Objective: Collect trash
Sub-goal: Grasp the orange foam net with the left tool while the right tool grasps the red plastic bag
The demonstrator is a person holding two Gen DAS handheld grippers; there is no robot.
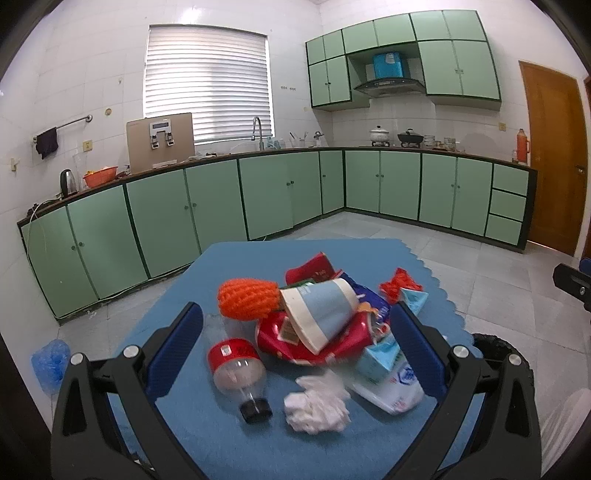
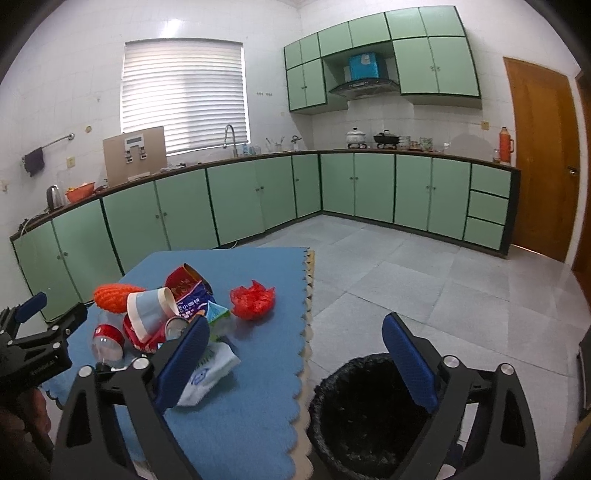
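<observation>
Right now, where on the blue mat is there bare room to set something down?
Bare mat lies along the near scalloped edge beside the bin, and at the far end behind the red wrapper. The middle is crowded: bottle, paper cup, tissue, red bag.

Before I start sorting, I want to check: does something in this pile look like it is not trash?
Yes. The orange knitted item at the back-left of the pile, against the paper cup, looks intact, like a toy, unlike the crumpled wrappers around it.

Bright, even daylight thru white slatted window blinds (image 1: 207,85); glare on glossy white wall tiles (image 2: 177,26); heavy fisheye bending, dark vignette at corners; slight blur nearby.
</observation>
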